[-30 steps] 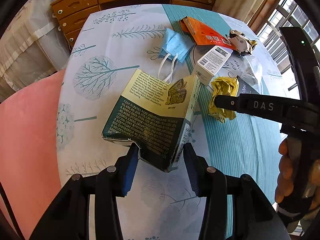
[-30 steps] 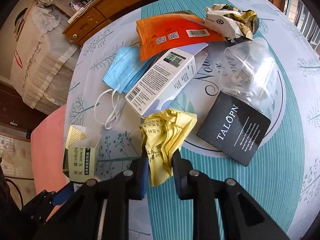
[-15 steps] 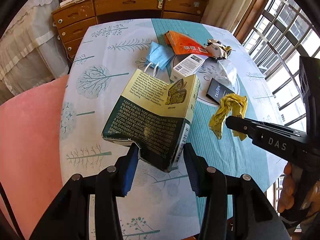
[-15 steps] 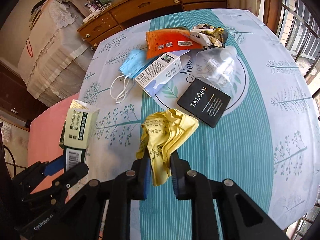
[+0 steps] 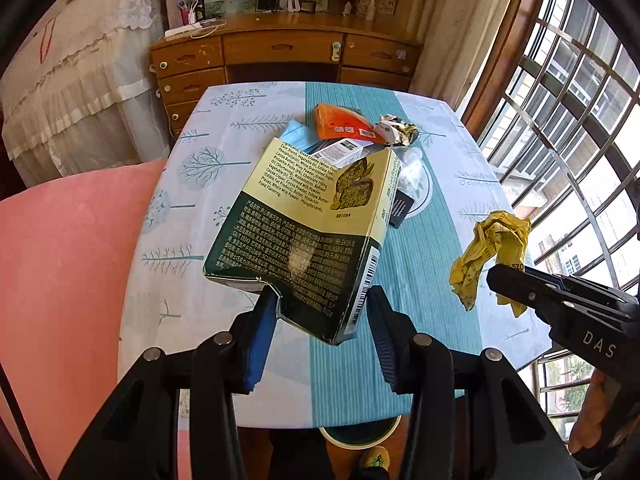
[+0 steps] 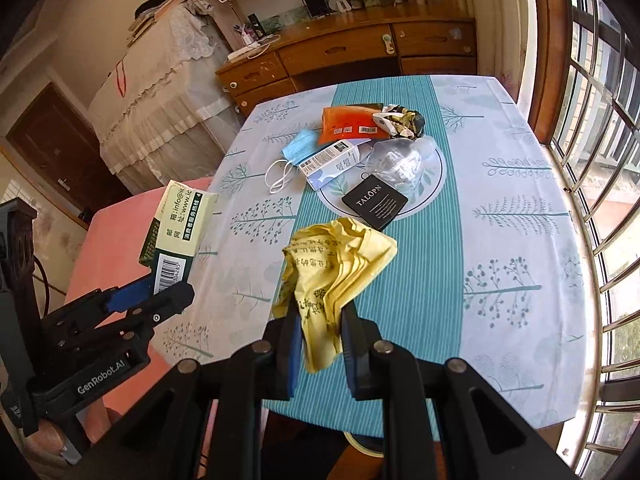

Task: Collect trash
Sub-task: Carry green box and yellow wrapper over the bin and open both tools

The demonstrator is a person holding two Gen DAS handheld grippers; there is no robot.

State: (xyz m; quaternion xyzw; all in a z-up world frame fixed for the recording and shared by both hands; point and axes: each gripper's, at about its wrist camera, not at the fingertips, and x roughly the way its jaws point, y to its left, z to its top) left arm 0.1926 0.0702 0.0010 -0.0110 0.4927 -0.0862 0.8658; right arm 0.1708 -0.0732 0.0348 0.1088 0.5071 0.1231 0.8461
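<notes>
My left gripper point(image 5: 320, 314) is shut on a flattened green and cream food box point(image 5: 308, 228), held in the air above the near part of the table; the box point(image 6: 176, 228) also shows at left in the right wrist view. My right gripper point(image 6: 320, 320) is shut on a crumpled yellow wrapper point(image 6: 336, 268), lifted over the teal stripe, and the wrapper point(image 5: 490, 248) hangs at right in the left wrist view. Further back lie an orange packet point(image 6: 348, 122), a blue face mask point(image 6: 300, 146), a white carton point(image 6: 332, 158), a crumpled foil wrapper point(image 6: 400, 120), a clear plastic bag point(image 6: 400, 160) and a black card point(image 6: 374, 202).
The table point(image 6: 520, 240) has a white and teal cloth with tree prints. A pink chair point(image 5: 60, 280) stands at its left side. A round bin rim point(image 5: 360, 434) shows under the near table edge. Wooden drawers point(image 5: 280, 60) stand behind, a barred window point(image 5: 580, 120) at right.
Both grippers have risen and pulled back from the table with their loads, so the table looks smaller and further. The yellow wrapper has left the tabletop.
</notes>
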